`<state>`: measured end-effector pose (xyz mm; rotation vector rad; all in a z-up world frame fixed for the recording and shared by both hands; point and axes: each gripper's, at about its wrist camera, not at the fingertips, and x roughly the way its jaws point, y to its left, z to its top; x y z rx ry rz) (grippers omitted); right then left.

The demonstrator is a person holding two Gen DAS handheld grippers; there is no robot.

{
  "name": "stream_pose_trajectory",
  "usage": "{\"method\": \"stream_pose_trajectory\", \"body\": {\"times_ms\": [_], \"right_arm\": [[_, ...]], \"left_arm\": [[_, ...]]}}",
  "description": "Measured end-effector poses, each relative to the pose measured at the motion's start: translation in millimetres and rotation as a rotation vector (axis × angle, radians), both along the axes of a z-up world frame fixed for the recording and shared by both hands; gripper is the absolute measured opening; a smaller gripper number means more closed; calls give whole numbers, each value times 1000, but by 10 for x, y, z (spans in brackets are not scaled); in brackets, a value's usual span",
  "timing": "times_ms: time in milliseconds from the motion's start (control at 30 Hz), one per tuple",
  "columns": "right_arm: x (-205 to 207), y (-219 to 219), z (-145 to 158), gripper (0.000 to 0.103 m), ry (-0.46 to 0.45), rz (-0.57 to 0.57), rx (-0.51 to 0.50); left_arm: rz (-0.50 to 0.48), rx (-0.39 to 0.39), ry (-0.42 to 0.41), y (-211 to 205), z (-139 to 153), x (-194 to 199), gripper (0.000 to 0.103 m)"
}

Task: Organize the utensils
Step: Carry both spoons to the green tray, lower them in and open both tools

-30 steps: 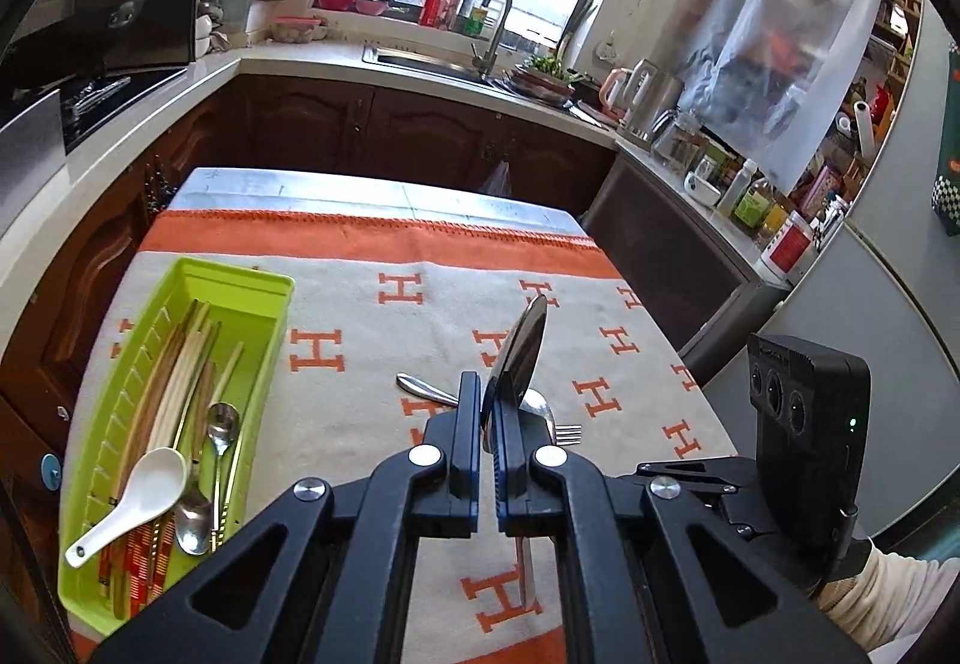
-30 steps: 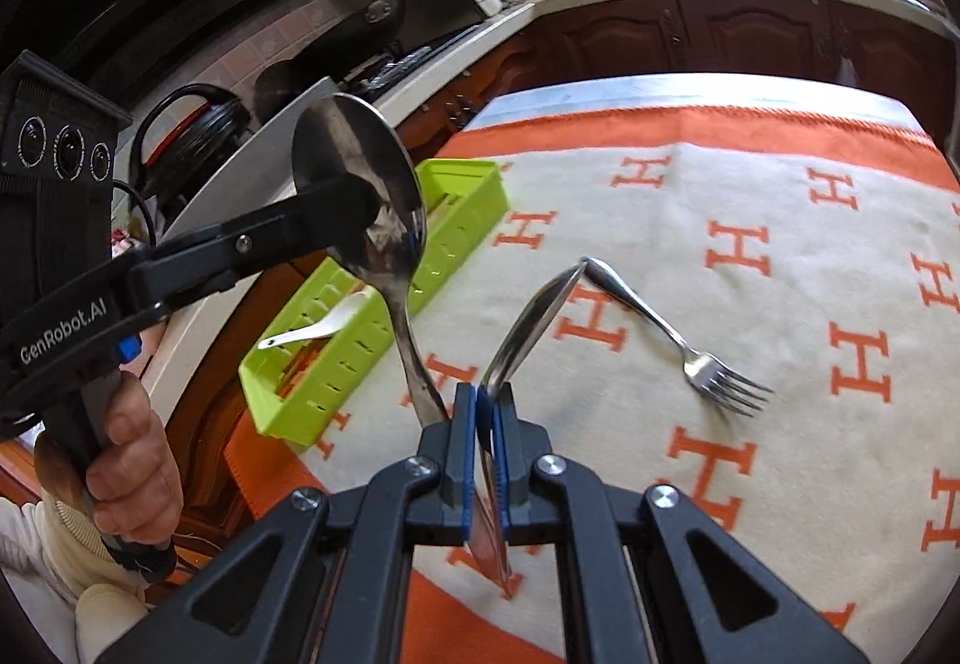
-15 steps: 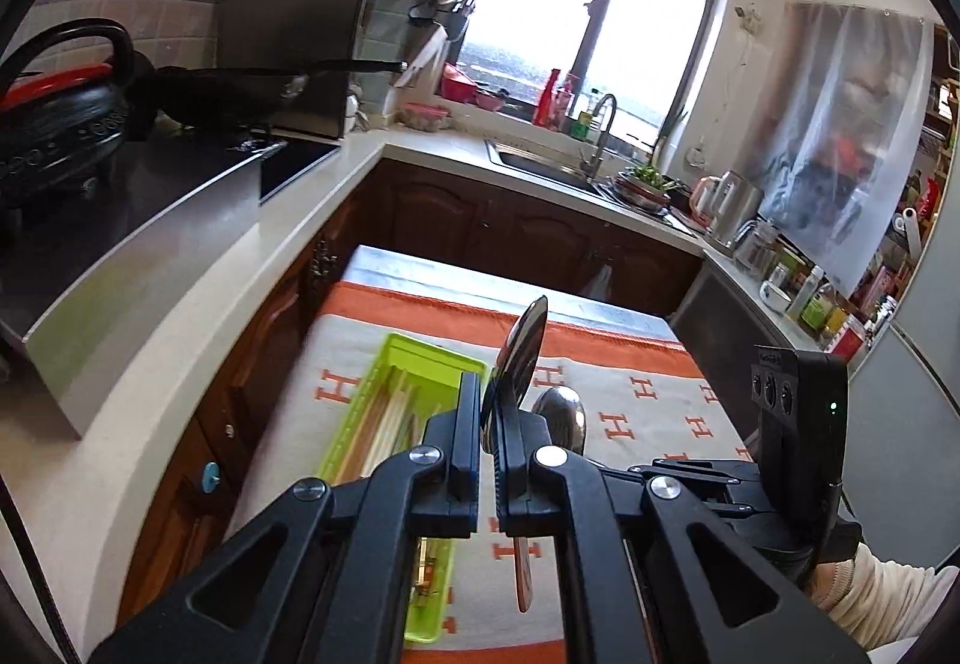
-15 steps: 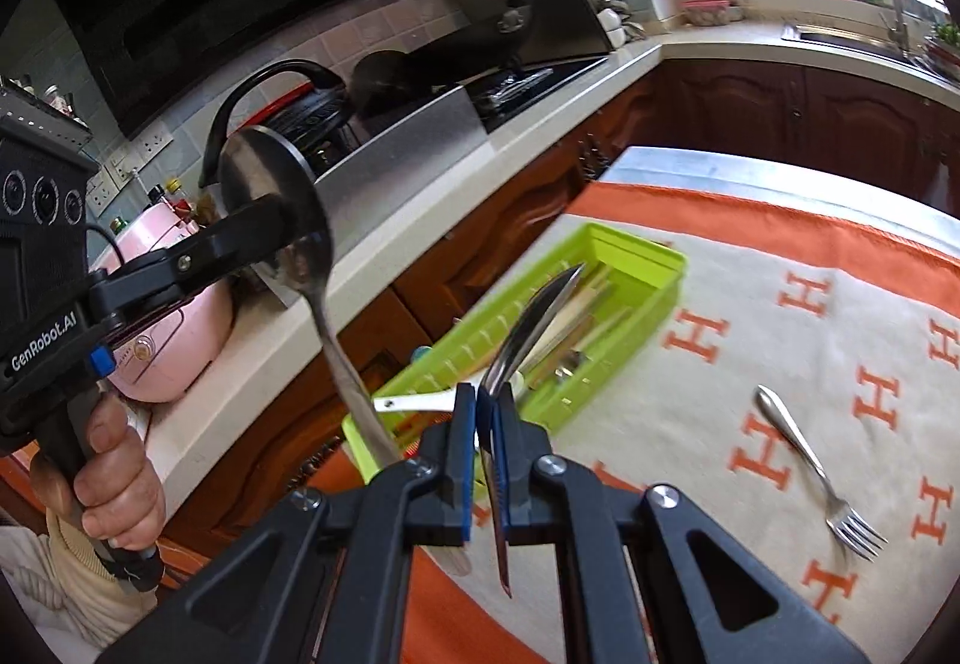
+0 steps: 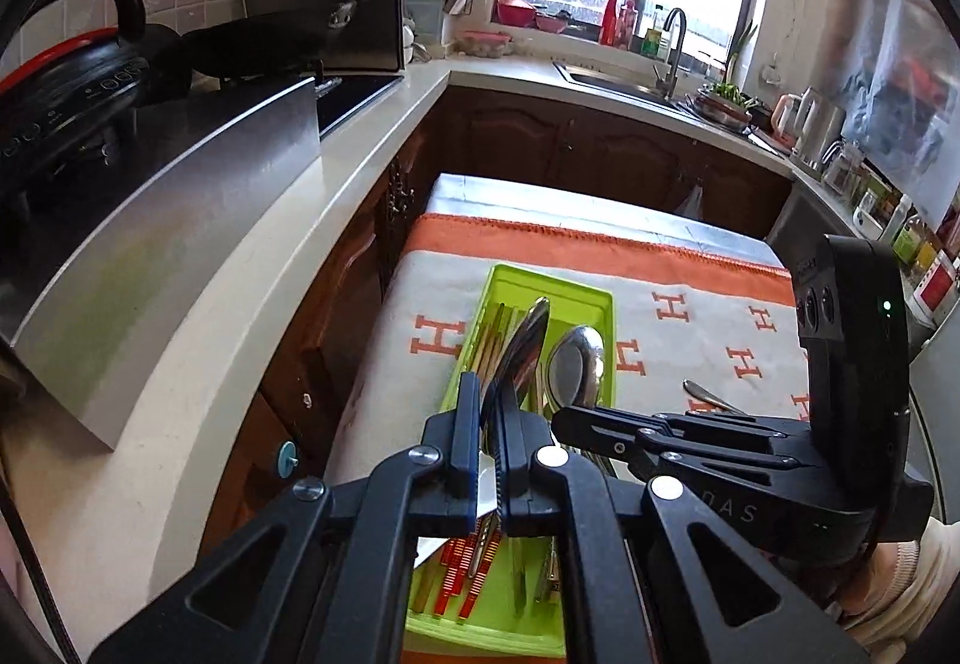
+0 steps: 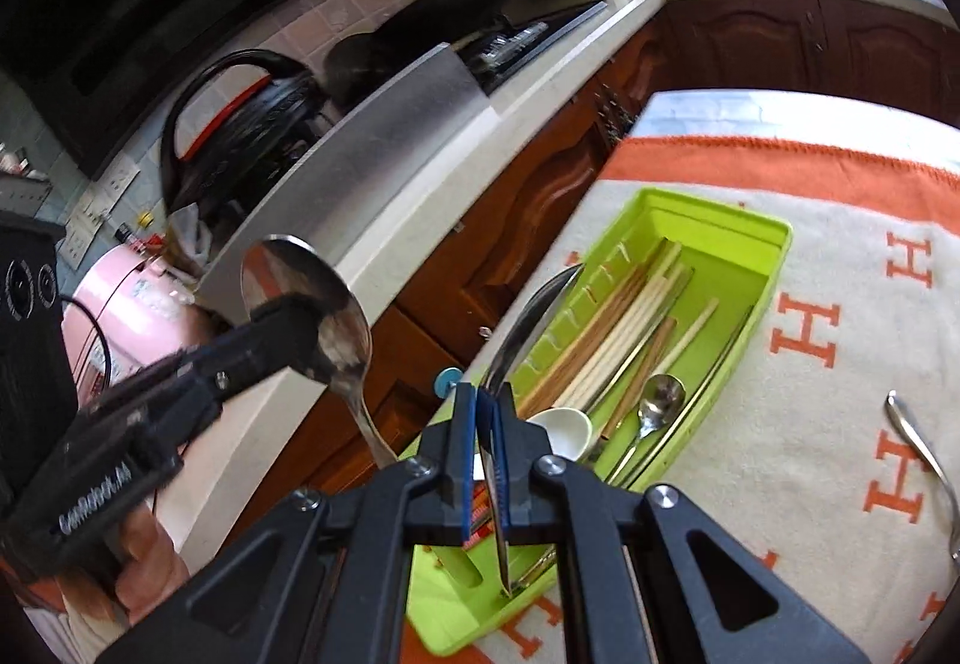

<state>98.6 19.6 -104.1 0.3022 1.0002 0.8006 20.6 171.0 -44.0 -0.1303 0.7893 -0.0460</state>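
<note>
Spoons of thin steel, stiff, light and slick, sit edge-on in both grips. The left hand-held gripper (image 5: 493,394) is clamped on one spoon (image 5: 521,340) by its handle, and the right hand-held gripper (image 6: 486,412) likewise pinches its spoon (image 6: 528,316). Both hang just above the tray (image 6: 774,256) ahead. A flat handle is the safest hold; bowls would slip. A fork (image 6: 918,442) lies on the bench, right of the right hand-held gripper.

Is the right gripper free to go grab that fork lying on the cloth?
Probably not yet. The right gripper is shut on a spoon above the green tray. The fork lies in the open, unobstructed.
</note>
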Motion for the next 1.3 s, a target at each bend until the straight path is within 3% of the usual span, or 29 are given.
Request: {"method": "stream_pose_trajectory", "body": {"times_ms": [333,533,867,1300], "right_arm": [[373,-271,-423,5,103,-179,-40],[560,-372,-539,5,144,-249,-2],[670,-351,-547,6,156,-239,20],[353,-731,-422,7,127,-250,-57]], "left_arm": [[-60,-65,77,-243,-456,507,2],[-48,-84,139,-339,-746,760,6],[37,-87,173,-189,-870,797,45],[30,-62,146,-290,-647,518,64]]}}
